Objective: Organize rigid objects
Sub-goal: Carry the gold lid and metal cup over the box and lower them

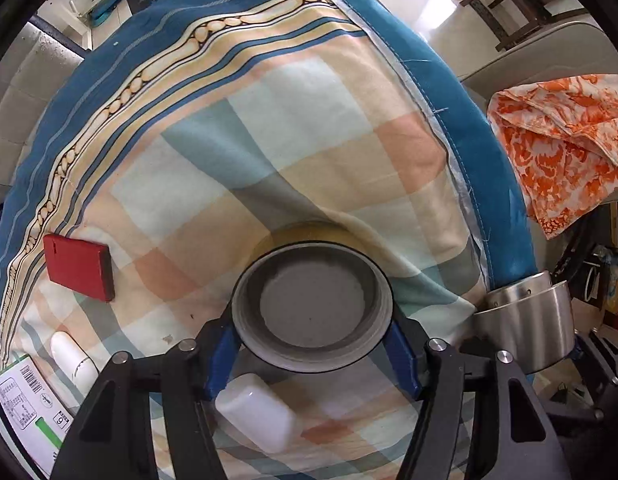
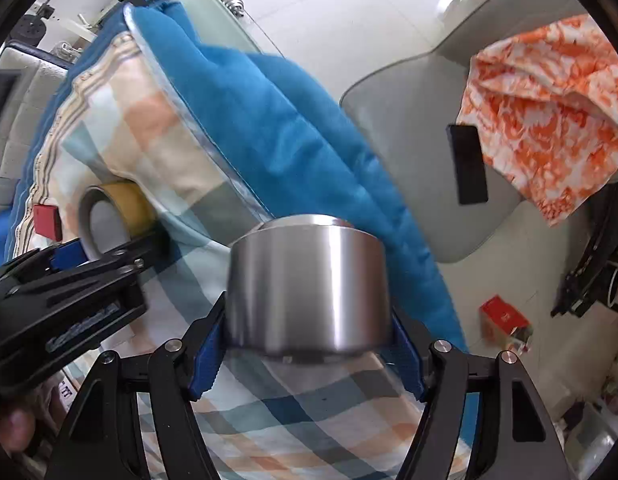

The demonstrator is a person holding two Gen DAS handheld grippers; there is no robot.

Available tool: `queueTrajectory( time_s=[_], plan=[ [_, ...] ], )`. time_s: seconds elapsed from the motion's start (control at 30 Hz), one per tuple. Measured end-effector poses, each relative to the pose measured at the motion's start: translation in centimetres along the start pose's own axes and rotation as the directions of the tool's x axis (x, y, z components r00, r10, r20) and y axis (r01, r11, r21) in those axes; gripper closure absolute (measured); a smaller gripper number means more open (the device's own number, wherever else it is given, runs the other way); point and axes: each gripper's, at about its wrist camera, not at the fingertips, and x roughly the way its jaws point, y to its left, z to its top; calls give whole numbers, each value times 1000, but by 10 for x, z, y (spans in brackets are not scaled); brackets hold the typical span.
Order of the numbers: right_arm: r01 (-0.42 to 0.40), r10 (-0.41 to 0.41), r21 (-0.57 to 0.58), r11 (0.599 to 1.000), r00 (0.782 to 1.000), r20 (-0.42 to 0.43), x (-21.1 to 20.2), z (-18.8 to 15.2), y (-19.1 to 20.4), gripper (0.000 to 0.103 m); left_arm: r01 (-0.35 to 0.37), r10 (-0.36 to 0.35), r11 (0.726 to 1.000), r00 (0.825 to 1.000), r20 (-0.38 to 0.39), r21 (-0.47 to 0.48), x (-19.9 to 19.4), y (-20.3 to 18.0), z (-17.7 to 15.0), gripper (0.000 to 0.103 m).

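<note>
The left gripper sits nearest its camera, pointing down at the checked quilt. Its blue pads clamp a roll of yellow tape on both sides; the roll is seen end-on, core facing the lens, and a fold of quilt lies over its far edge. Below the roll, between the gripper's arms, a white rounded case lies on the quilt. At the lower left are a white cylinder and, just beside it, a printed carton with a barcode. A red flat box lies further up the left side, apart from both.

The right gripper grasps a steel cup with its blue pads pressed against the cup's wall. In the left wrist view the same cup appears at the quilt's right edge, near the tape roll but not touching it. The quilt's blue border runs behind the cup.

Beyond the quilt, a grey chair carries a black phone and an orange patterned cloth. A red and tan box lies on the floor.
</note>
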Motion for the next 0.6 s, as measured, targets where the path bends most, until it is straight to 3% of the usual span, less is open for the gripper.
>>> queueTrajectory(
  time_s=[0.33, 0.6],
  plan=[
    [28, -27, -9, 1000, 999, 17, 4, -15, 10, 31, -1, 2, 999, 1000, 23, -38, -16, 36, -31, 41],
    [-30, 34, -79, 996, 998, 46, -24, -47, 42, 31, 55, -46, 995, 993, 110, -79, -70, 72, -77, 41]
  ],
)
